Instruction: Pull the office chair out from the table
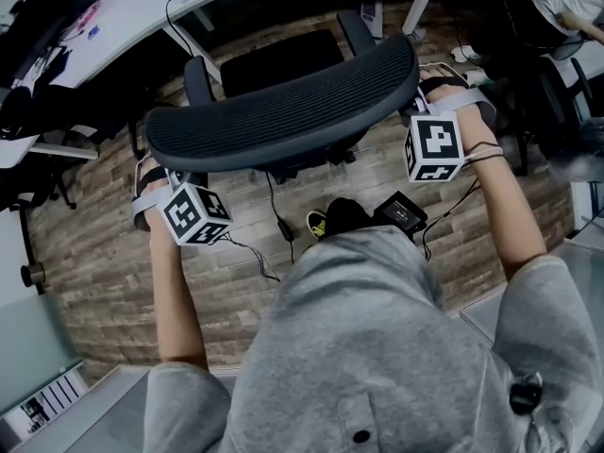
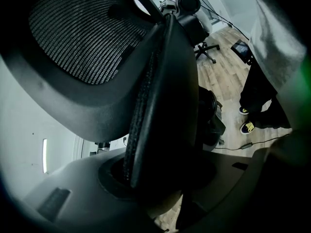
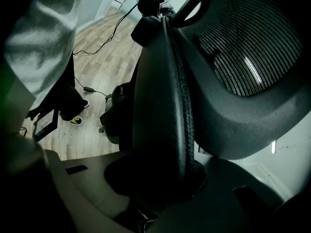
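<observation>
The black office chair's mesh backrest [image 1: 283,102] curves across the head view, with its seat [image 1: 283,59] beyond it, toward the white table [image 1: 142,8] at the upper left. My left gripper [image 1: 156,168] clamps the backrest's left end, and my right gripper [image 1: 442,88] clamps its right end. In the left gripper view the backrest rim [image 2: 160,96] runs down between the jaws of the left gripper [image 2: 150,178]. The right gripper view shows the same: the rim [image 3: 163,106] is pinched in the right gripper [image 3: 160,178]. Both pairs of fingertips are hidden by the backrest in the head view.
Wood-plank floor lies under the chair, crossed by cables, with a black power adapter [image 1: 404,211] near my shoe [image 1: 318,223]. The chair's armrests [image 1: 198,78] stick out toward the table. Another dark chair [image 1: 557,111] and a person stand at the far right.
</observation>
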{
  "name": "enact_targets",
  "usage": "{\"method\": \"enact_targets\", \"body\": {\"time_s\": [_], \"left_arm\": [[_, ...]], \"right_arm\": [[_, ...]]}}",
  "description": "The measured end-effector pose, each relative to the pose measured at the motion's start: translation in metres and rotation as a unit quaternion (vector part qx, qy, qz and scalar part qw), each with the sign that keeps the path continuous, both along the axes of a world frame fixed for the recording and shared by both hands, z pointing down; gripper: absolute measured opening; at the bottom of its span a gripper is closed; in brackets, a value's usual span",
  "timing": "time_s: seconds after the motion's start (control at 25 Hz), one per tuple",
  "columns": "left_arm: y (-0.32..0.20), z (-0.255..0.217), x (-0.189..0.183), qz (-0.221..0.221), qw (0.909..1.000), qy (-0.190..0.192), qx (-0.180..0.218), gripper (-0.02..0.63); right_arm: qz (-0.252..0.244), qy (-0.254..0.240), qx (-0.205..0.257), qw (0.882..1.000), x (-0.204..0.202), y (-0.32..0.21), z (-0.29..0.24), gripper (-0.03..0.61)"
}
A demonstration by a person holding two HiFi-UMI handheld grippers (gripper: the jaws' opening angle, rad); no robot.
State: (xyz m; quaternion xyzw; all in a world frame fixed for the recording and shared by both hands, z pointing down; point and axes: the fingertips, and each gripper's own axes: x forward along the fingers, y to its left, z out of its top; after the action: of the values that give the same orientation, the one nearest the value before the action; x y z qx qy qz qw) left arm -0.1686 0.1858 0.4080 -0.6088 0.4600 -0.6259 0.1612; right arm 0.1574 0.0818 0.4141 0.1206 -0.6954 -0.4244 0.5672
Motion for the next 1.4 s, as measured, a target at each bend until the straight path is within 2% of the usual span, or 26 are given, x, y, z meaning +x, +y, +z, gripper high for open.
{"method": "enact_targets", "body": {"time_s": [0.6,1.2,1.32,1.4], "left_arm": [[0.014,0.000,0.005,0.004,1.0000,-0.004,-0.005,0.207],[0.057,0.000,0.026,-0.002,1.0000,-0.001,-0.006,0.207],[0.062,0.002,0.029,-0.006,1.0000,0.005,0.003,0.222],[0.068,0.003,0.032,-0.008,0.9999,0.008,0.012,0.243]], "right_arm": [[-0.003,0.001,0.002,1.000,0.004,0.013,-0.001,0.097],[-0.010,0.001,0.004,1.000,0.023,0.053,-0.003,0.101],[-0.014,-0.015,0.013,1.000,0.025,0.059,-0.002,0.118],[-0.019,-0.043,0.023,0.999,0.025,0.064,-0.003,0.142]]}}
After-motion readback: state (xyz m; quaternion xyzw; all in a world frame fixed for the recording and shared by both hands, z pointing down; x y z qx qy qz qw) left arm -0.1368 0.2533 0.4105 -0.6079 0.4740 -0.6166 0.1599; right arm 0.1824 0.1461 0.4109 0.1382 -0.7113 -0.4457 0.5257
